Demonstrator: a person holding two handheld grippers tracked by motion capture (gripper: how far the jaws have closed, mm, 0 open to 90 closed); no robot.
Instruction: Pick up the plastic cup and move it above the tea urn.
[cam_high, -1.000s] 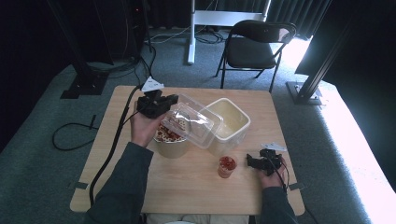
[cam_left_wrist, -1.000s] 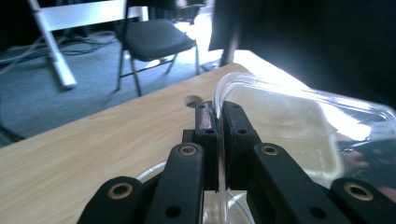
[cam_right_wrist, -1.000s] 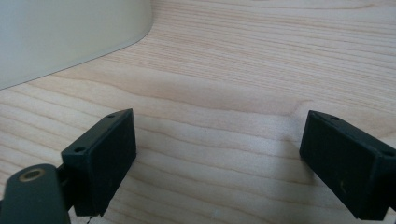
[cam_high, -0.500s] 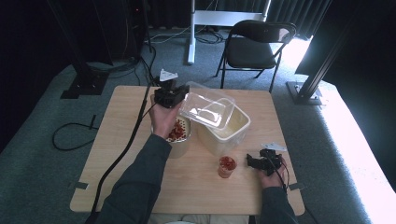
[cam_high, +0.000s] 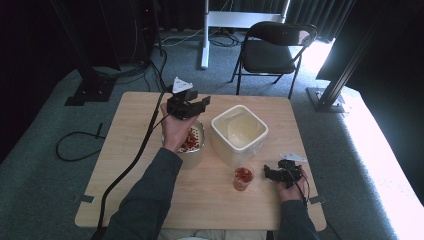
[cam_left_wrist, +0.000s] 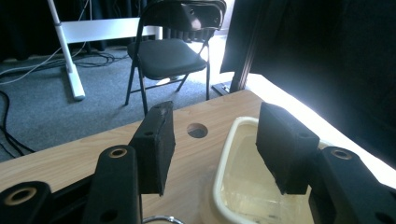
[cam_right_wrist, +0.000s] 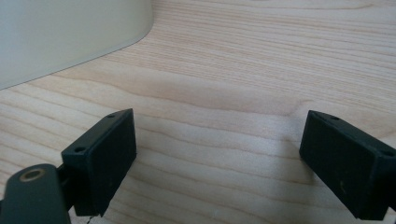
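My left gripper (cam_high: 199, 103) hovers over the table's far middle, just left of a cream square tub (cam_high: 222, 142). Its jaws have just been opening and nothing is between them, as the left gripper view (cam_left_wrist: 217, 140) shows. A clear plastic lid (cam_high: 240, 127) lies inside the tub (cam_left_wrist: 224, 163). Under my left hand stands a clear container of red pieces (cam_high: 192, 142), uncovered. A small cup of red pieces (cam_high: 243, 177) stands near the front. Just right of it my right gripper (cam_high: 268, 174) rests low over the wood, open and empty (cam_right_wrist: 217, 158).
The wooden table (cam_high: 125, 150) has a round cable hole (cam_left_wrist: 197, 130) near its far edge. A black folding chair (cam_high: 272, 50) and a white desk leg stand on the carpet beyond. Cables trail off the table's left side. The tub's wall (cam_right_wrist: 70, 37) is close ahead of the right gripper.
The left gripper carried the clear lid from over the red-filled container rightward to the cream tub, then opened; the lid now lies in the tub. The right gripper stayed put.
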